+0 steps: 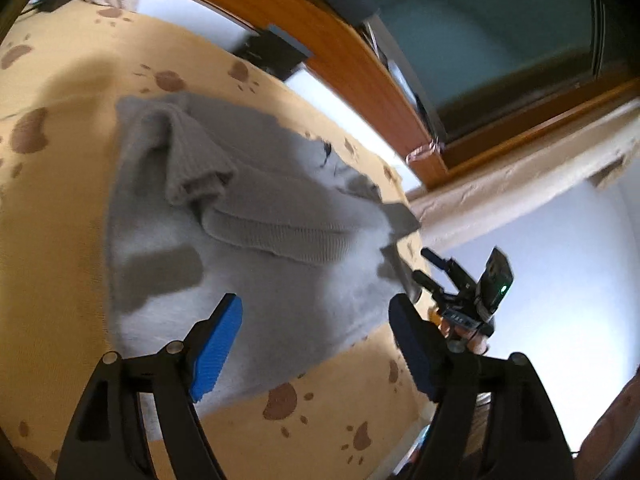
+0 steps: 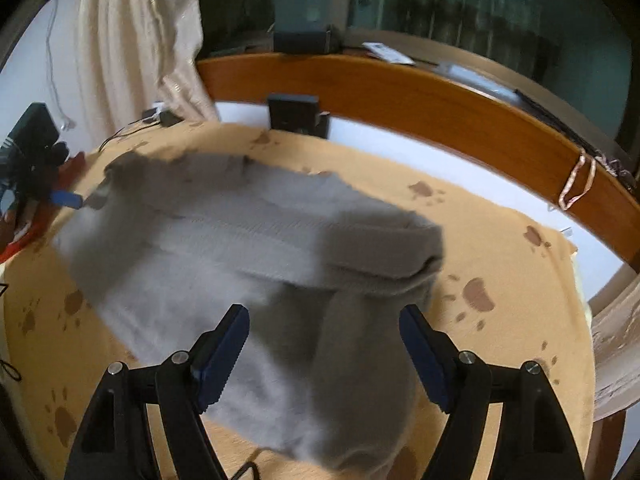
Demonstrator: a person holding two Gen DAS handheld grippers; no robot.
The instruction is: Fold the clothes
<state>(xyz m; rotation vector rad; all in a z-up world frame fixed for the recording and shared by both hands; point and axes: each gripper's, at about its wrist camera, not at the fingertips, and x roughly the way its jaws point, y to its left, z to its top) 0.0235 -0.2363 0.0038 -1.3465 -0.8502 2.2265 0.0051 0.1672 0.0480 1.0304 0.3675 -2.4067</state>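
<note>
the grey knitted sweater (image 2: 248,256) is lying on the tan paw-print blanket (image 2: 500,360), with a ribbed sleeve folded across its body, while the left gripper (image 1: 316,344) and the right gripper (image 2: 324,356) are both hovering above it with jaws wide apart and holding nothing. to be folding well, each gripper should be pinching an edge cleanly and keeping the layers flat. the pictures are blurring, the near hem is being cut off, and i cannot tell how far the folding is.
</note>
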